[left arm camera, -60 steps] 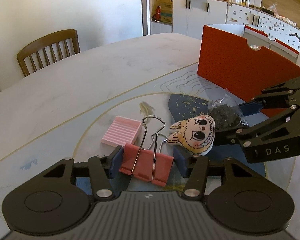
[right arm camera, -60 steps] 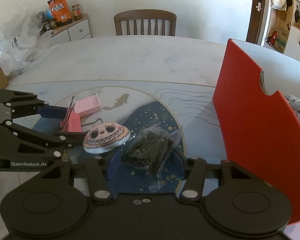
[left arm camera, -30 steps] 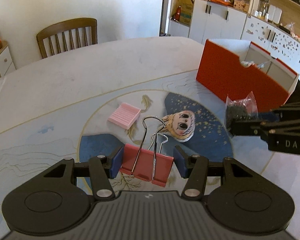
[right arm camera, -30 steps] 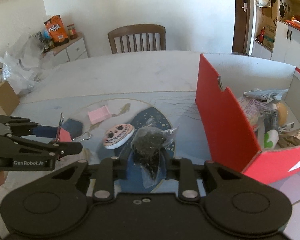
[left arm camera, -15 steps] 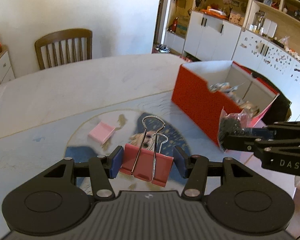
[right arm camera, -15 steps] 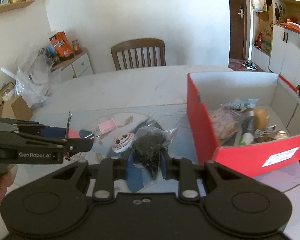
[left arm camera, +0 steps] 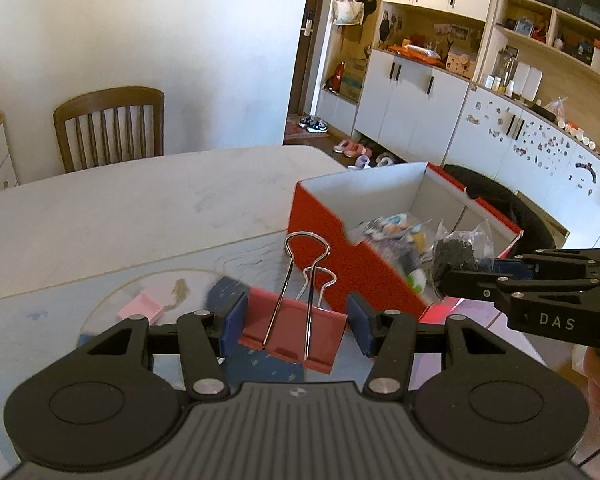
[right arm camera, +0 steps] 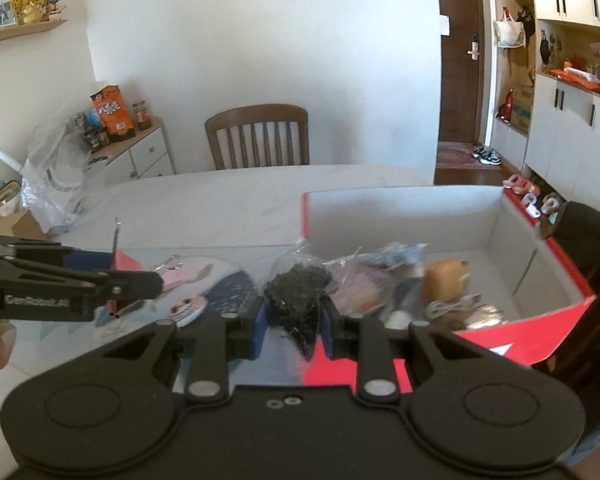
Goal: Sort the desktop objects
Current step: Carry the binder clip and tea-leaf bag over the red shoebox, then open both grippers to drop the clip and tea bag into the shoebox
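The box (right arm camera: pixel 440 204) sits on the surface (left arm camera: pixel 148 208), packets and a cable piled inside it. Left of the box lie the plush face (right arm camera: pixel 188 305) and, farther left, the eraser (left arm camera: pixel 141 308). Behind the box, a chair (right arm camera: pixel 258 136).

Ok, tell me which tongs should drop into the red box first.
Right. The right tongs hold the bag of dark bits at the red box rim; the left tongs, gripping the binder clip, sit farther back.
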Motion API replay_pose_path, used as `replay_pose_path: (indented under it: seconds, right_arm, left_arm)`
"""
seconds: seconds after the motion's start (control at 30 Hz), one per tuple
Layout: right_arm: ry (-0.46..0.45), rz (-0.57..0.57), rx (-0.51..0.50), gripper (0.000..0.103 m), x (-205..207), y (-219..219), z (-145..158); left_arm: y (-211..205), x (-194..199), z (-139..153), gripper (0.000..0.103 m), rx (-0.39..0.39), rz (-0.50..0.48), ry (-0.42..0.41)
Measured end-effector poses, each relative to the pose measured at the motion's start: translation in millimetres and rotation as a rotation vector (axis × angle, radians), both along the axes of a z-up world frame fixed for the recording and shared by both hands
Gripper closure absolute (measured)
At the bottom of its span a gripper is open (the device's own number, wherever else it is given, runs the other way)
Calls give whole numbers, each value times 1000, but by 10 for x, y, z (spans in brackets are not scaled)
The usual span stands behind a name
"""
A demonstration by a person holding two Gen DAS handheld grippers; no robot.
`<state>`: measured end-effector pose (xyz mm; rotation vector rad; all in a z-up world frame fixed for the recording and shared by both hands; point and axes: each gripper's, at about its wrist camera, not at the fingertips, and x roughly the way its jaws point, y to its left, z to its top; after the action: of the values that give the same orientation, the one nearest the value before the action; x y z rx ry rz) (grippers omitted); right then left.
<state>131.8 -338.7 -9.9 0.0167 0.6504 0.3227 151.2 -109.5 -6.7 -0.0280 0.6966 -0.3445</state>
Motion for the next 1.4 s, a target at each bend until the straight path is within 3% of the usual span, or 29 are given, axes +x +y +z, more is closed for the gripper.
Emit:
replay_pose_path:
  seconds: [0.4,0.67,1.1,1.4]
  right_arm:
    - [-18,-16,-24,76,239,-551,11]
    - [-13,-71,-27,76,401,-932,2]
    - [71,-143,-29,76,784,-1284,-227]
    - [133,-153,-82,76,990,-1351,-474]
  left_arm:
    - [-612,159,125,50,19,-25,-37]
    - [-1033,366,119,50,57,-96,-48]
    - [-1756,731,-77,50,164,-271,-34]
    - [-2068,978,-216,50,217,-328,0]
